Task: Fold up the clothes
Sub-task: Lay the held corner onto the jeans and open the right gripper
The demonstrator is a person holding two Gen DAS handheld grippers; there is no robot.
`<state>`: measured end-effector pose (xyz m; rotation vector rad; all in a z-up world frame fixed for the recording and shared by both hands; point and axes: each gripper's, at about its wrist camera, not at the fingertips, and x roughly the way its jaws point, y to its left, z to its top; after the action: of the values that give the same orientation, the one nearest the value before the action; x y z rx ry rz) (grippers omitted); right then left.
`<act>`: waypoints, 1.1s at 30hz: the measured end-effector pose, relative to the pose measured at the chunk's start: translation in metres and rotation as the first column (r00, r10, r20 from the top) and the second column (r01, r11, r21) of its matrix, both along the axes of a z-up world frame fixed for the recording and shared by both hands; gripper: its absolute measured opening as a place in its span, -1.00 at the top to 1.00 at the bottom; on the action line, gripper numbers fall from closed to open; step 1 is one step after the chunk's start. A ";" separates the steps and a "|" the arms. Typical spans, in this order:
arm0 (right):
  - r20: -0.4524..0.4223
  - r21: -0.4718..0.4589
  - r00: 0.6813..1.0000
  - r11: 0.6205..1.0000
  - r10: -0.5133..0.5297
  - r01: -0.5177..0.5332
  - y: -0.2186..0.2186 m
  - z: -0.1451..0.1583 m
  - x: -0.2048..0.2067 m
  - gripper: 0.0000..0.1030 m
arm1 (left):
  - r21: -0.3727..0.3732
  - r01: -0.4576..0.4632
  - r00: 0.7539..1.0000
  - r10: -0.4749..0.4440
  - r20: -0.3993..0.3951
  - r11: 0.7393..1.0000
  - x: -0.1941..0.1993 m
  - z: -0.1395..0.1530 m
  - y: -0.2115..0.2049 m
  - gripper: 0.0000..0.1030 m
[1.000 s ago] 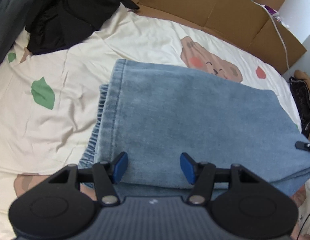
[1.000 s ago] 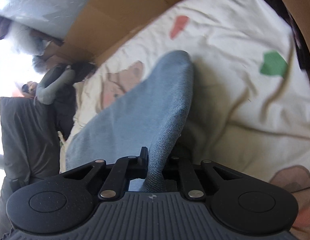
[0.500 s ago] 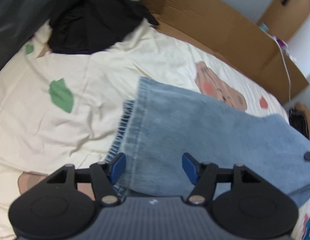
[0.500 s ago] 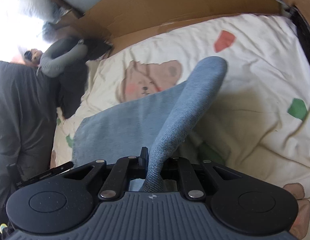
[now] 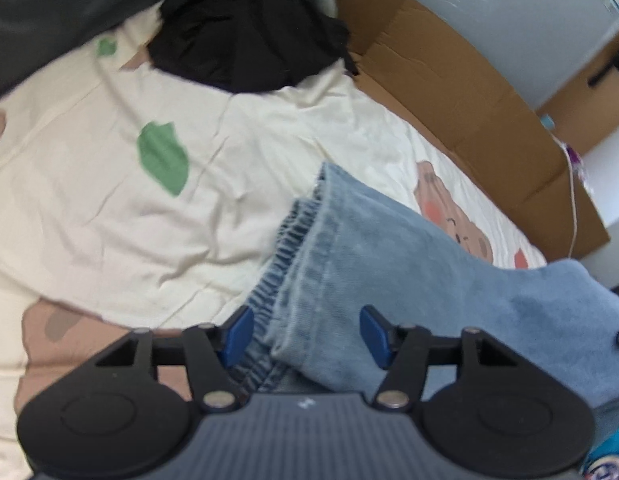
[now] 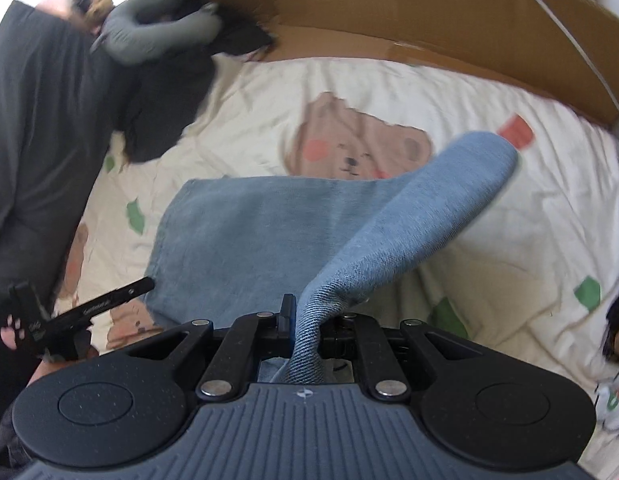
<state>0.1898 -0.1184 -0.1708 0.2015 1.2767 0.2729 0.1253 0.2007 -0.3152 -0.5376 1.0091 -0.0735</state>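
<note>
The jeans lie partly doubled on the bedsheet, hem stacked over the elastic waistband. The right gripper is clamped on 1 lifted fold of denim; the left gripper hovers over the hem, fingers spread wide, holding nothing. Judging by this, folding is midway, with that raised end unsettled.

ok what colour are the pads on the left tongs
Blue pads, clearest in the left wrist view.

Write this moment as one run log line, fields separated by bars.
left gripper: open over jeans | right gripper: shut on jeans fold, lifted | bed sheet below
</note>
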 end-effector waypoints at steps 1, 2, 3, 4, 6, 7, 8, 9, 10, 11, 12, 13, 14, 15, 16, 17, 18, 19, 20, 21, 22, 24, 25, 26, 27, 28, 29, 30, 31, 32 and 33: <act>-0.002 -0.009 1.000 1.000 0.019 -0.019 0.009 0.002 0.002 0.86 | -0.018 -0.009 1.000 0.009 -0.002 1.000 -0.001 -0.002 0.004 -0.09; -0.005 -0.018 0.999 0.999 0.037 -0.037 0.017 0.004 0.004 0.86 | -0.032 -0.012 1.000 0.012 -0.002 0.999 -0.002 -0.004 0.006 -0.06; -0.007 -0.027 0.998 0.998 0.055 -0.055 0.026 0.005 0.006 0.85 | -0.046 -0.014 1.000 0.014 -0.002 0.999 -0.003 -0.006 0.009 -0.05; -0.007 -0.039 0.997 0.996 0.075 -0.075 0.035 0.007 0.009 0.85 | -0.060 -0.016 1.000 0.016 -0.002 0.998 -0.004 -0.008 0.011 -0.05; -0.009 -0.063 0.994 0.992 0.113 -0.113 0.052 0.008 0.014 0.85 | -0.083 -0.017 1.000 0.017 -0.004 0.996 -0.007 -0.012 0.015 0.03; -0.011 -0.076 0.992 0.989 0.128 -0.129 0.061 0.008 0.016 0.85 | -0.092 -0.016 1.000 0.015 -0.005 0.996 -0.008 -0.014 0.018 0.08; -0.012 -0.089 0.990 0.986 0.144 -0.144 0.069 0.008 0.017 0.85 | -0.099 -0.018 1.000 0.018 -0.002 0.995 -0.009 -0.016 0.020 0.09; -0.012 -0.100 0.988 0.983 0.156 -0.156 0.076 0.008 0.018 0.85 | -0.111 -0.025 1.000 0.025 -0.002 0.994 -0.011 -0.017 0.023 0.09; -0.013 -0.110 0.986 0.979 0.169 -0.169 0.084 0.008 0.018 0.85 | -0.124 -0.033 0.999 0.033 -0.001 0.992 -0.012 -0.019 0.026 0.13; -0.013 -0.120 0.983 0.976 0.181 -0.182 0.092 0.008 0.018 0.85 | -0.138 -0.041 0.999 0.041 -0.002 0.990 -0.012 -0.020 0.030 0.15; -0.014 -0.129 0.981 0.972 0.195 -0.195 0.100 0.007 0.018 0.85 | -0.152 -0.050 0.999 0.050 -0.003 0.987 -0.013 -0.020 0.033 0.15; -0.014 -0.139 0.978 0.968 0.209 -0.209 0.108 0.006 0.017 0.85 | -0.157 -0.056 0.998 0.056 -0.002 0.986 -0.012 -0.021 0.035 0.15; -0.016 -0.144 0.976 0.966 0.216 -0.216 0.113 0.004 0.017 0.85 | -0.160 -0.059 0.998 0.060 0.002 0.985 -0.012 -0.020 0.037 0.15; -0.017 -0.148 0.976 0.965 0.219 -0.219 0.119 0.003 0.017 0.85 | -0.162 -0.062 0.998 0.064 0.006 0.985 -0.013 -0.019 0.039 0.15; -0.019 -0.150 0.975 0.964 0.220 -0.220 0.123 0.001 0.018 0.85 | -0.164 -0.064 0.998 0.067 0.010 0.984 -0.013 -0.018 0.040 0.15; -0.019 -0.153 0.974 0.962 0.224 -0.224 0.129 0.000 0.019 0.85 | -0.168 -0.067 0.997 0.070 0.013 0.983 -0.013 -0.018 0.041 0.15; -0.019 -0.154 0.974 0.962 0.227 -0.227 0.134 -0.001 0.020 0.85 | -0.173 -0.070 0.997 0.074 0.017 0.982 -0.014 -0.017 0.043 0.15; -0.015 -0.156 0.971 0.958 0.240 -0.239 0.140 -0.002 0.021 0.85 | -0.177 -0.072 0.997 0.077 0.020 0.982 -0.014 -0.017 0.044 0.15; -0.010 -0.158 0.967 0.955 0.253 -0.252 0.146 -0.003 0.022 0.85 | -0.180 -0.075 0.997 0.081 0.021 0.981 -0.015 -0.017 0.045 0.15; -0.009 -0.156 0.965 0.953 0.261 -0.259 0.150 -0.004 0.022 0.85 | -0.182 -0.075 0.997 0.080 0.022 0.980 -0.015 -0.017 0.044 0.16; -0.011 -0.154 0.963 0.952 0.268 -0.266 0.155 -0.005 0.022 0.85 | -0.184 -0.074 0.997 0.080 0.023 0.980 -0.015 -0.017 0.044 0.18; -0.015 -0.152 0.960 0.948 0.281 -0.280 0.165 -0.009 0.022 0.85 | -0.186 -0.071 0.997 0.077 0.023 0.980 -0.016 -0.018 0.044 0.23; -0.018 -0.153 0.958 0.946 0.287 -0.286 0.170 -0.011 0.023 0.85 | -0.188 -0.070 0.997 0.075 0.021 0.980 -0.016 -0.019 0.043 0.25; -0.022 -0.153 0.957 0.945 0.290 -0.290 0.175 -0.013 0.024 0.85 | -0.192 -0.069 0.997 0.074 0.017 0.979 -0.017 -0.021 0.043 0.27; -0.026 -0.156 0.956 0.944 0.292 -0.292 0.180 -0.017 0.026 0.84 | -0.197 -0.069 0.997 0.073 0.014 0.978 -0.017 -0.023 0.043 0.29; -0.030 -0.160 0.956 0.942 0.293 -0.294 0.185 -0.022 0.028 0.84 | -0.201 -0.069 0.997 0.073 0.010 0.977 -0.017 -0.024 0.042 0.30; -0.034 -0.163 0.955 0.941 0.294 -0.295 0.191 -0.026 0.030 0.84 | -0.204 -0.072 0.997 0.075 0.006 0.976 -0.018 -0.026 0.043 0.30; -0.037 -0.167 0.955 0.940 0.295 -0.297 0.196 -0.031 0.032 0.84 | -0.207 -0.076 0.997 0.079 0.005 0.975 -0.018 -0.026 0.044 0.30; -0.041 -0.170 0.954 0.939 0.296 -0.298 0.202 -0.035 0.034 0.84 | -0.210 -0.079 0.997 0.082 0.005 0.975 -0.018 -0.026 0.045 0.30; -0.045 -0.174 0.954 0.938 0.297 -0.300 0.207 -0.040 0.036 0.84 | -0.212 -0.083 0.996 0.086 0.004 0.974 -0.019 -0.026 0.047 0.30; -0.049 -0.177 0.953 0.937 0.298 -0.302 0.213 -0.045 0.038 0.84 | -0.212 -0.088 0.996 0.091 0.004 0.973 -0.019 -0.026 0.048 0.30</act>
<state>0.2279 0.0945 -0.2154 -0.1507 1.3449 0.4129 0.1065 0.2488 -0.3410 -0.7761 0.9677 -0.1052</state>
